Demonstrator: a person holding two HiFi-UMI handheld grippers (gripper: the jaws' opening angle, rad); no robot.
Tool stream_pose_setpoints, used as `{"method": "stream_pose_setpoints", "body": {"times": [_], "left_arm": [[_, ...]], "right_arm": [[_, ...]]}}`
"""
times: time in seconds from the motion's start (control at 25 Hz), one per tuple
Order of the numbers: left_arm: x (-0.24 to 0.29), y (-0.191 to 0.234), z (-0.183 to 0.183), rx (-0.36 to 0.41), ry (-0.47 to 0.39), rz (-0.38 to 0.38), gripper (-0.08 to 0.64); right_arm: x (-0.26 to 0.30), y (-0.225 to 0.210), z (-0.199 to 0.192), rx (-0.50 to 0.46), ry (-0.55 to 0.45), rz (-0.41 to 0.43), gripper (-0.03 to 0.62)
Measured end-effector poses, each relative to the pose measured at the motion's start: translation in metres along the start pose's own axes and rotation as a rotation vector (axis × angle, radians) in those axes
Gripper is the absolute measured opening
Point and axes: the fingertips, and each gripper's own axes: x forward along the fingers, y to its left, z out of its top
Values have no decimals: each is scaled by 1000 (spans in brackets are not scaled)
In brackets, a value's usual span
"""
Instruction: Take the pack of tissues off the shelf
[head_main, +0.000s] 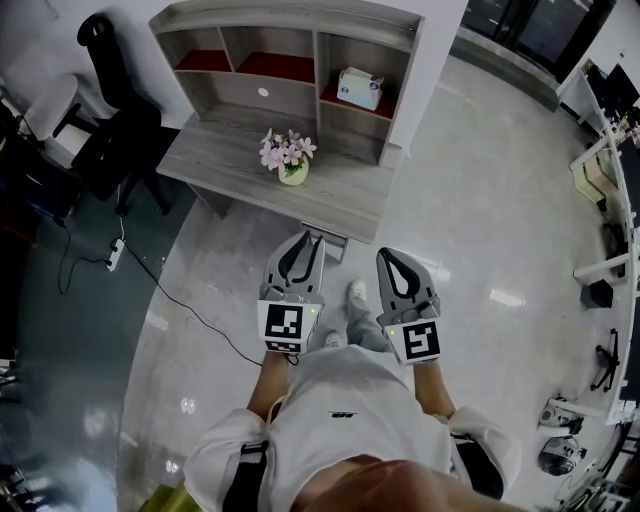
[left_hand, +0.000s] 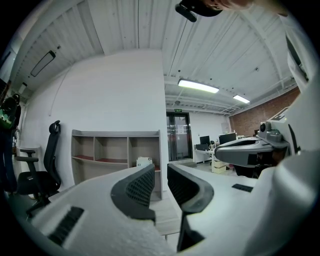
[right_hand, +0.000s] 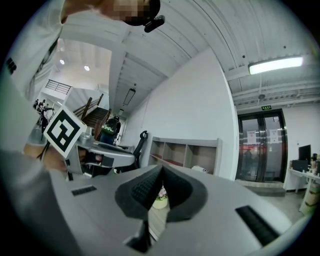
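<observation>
The pack of tissues (head_main: 359, 88) is a pale, light-blue packet lying in the right-hand compartment of the grey shelf unit (head_main: 400, 80) on the far side of the desk. It shows small in the left gripper view (left_hand: 144, 161) and the right gripper view (right_hand: 198, 169). Both grippers are held in front of my body, well short of the desk. My left gripper (head_main: 314, 238) is open by a narrow gap with nothing in it (left_hand: 161, 182). My right gripper (head_main: 386, 254) has its tips pressed together, empty (right_hand: 161, 169).
A pot of pink flowers (head_main: 288, 160) stands on the grey desk (head_main: 340, 200) between me and the shelf. A black office chair (head_main: 115, 110) is at the left. A power strip (head_main: 114, 256) with a cable lies on the floor. Tiled floor lies to the right.
</observation>
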Motion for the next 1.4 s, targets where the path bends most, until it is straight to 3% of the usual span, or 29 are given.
{"method": "stream_pose_setpoints", "body": {"times": [1.4], "left_arm": [[194, 72, -5, -1, 62, 99, 91]], "right_arm": [[177, -130, -41, 38, 7, 135, 26]]}}
